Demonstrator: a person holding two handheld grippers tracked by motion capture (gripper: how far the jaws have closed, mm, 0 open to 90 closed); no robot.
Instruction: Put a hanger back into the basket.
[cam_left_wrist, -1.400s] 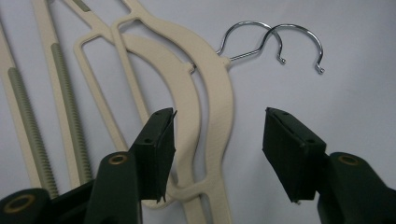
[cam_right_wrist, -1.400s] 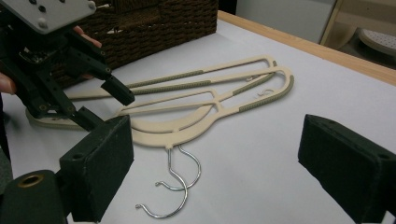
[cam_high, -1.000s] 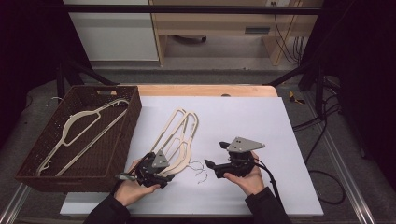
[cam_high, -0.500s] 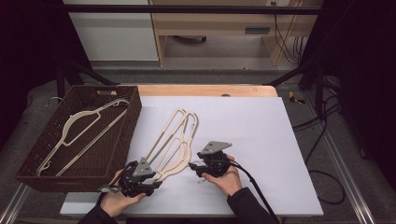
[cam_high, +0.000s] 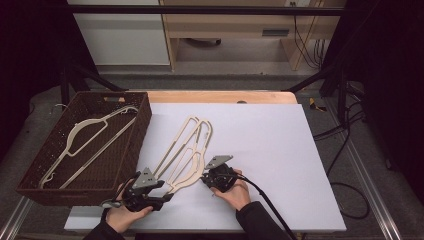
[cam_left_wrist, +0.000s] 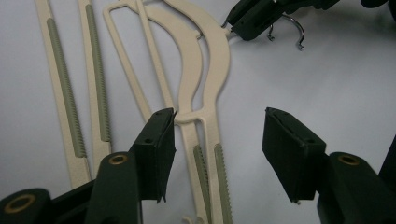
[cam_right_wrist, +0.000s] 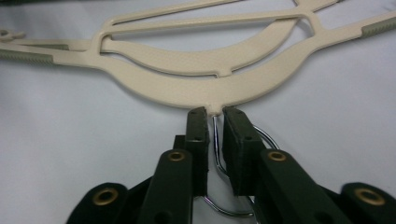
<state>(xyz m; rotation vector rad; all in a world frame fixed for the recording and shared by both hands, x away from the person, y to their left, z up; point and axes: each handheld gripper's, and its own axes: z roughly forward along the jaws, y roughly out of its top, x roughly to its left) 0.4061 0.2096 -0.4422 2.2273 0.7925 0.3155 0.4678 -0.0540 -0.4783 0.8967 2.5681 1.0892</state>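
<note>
Two cream plastic hangers (cam_high: 187, 150) lie overlapped on the white table (cam_high: 280, 150), with their wire hooks toward the front. My right gripper (cam_high: 203, 180) lies low at the neck of one hanger (cam_right_wrist: 196, 88). Its jaws have just been closing and now pinch the stem of the wire hook (cam_right_wrist: 215, 140) in a narrow gap, so the right gripper (cam_right_wrist: 215, 114) is shut on it. My left gripper (cam_high: 167, 195) sits at the hangers' front-left end. Its jaws have just been opening, and the left gripper (cam_left_wrist: 219, 121) stands open astride a hanger arm (cam_left_wrist: 205, 154), pads off it.
A dark wicker basket (cam_high: 145, 120) stands at the table's left with another cream hanger (cam_high: 85, 135) inside. In the left gripper view the right gripper (cam_left_wrist: 252, 18) shows far off beside the hooks (cam_left_wrist: 292, 28). The wooden table edge (cam_high: 220, 96) runs along the back.
My right gripper has moved left and down to the hanger's hook and closed on it. My left gripper has drawn back toward the front left along the hanger.
</note>
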